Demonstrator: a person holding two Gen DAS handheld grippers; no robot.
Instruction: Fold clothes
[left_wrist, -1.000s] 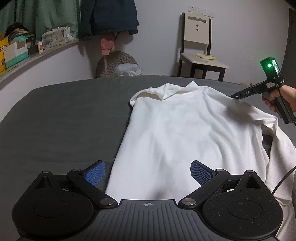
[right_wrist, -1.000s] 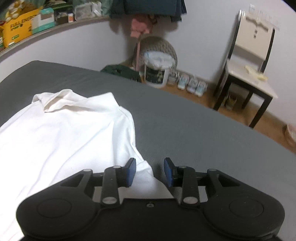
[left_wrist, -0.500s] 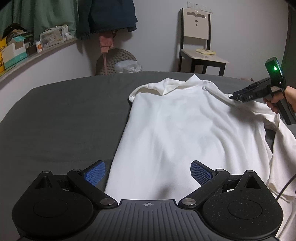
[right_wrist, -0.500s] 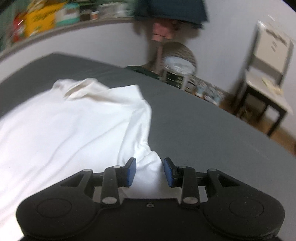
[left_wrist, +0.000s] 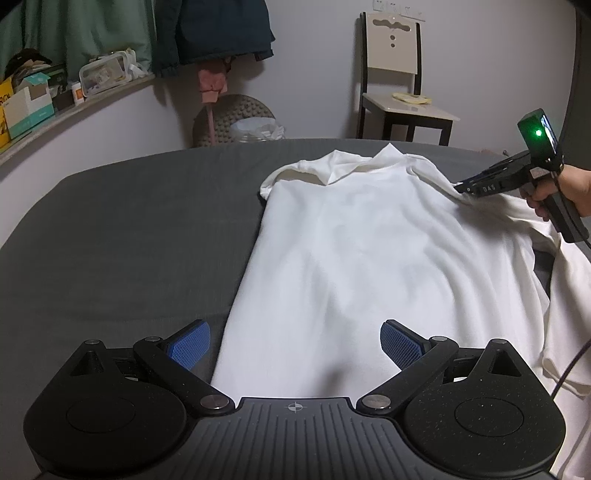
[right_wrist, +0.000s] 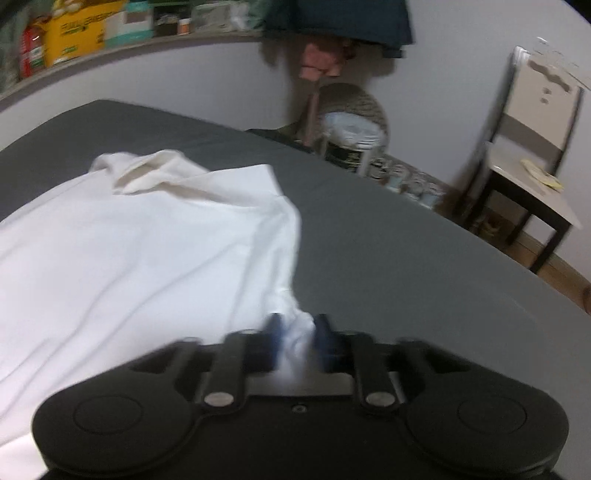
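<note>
My right gripper (right_wrist: 297, 334) had just been closing, pinched white shirt (right_wrist: 147, 251) shoulder fabric. My left gripper (left_wrist: 295, 343) gaped wide over hem, holding nothing.

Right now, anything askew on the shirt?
Yes: the white shirt lies flat except its right sleeve, rumpled and folded over. The right gripper, jaws just closing, pinches that shoulder. Left gripper open.

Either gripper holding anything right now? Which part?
Right gripper pinches the white shirt at its shoulder edge, jaws just closing; left gripper open, holding nothing.
</note>
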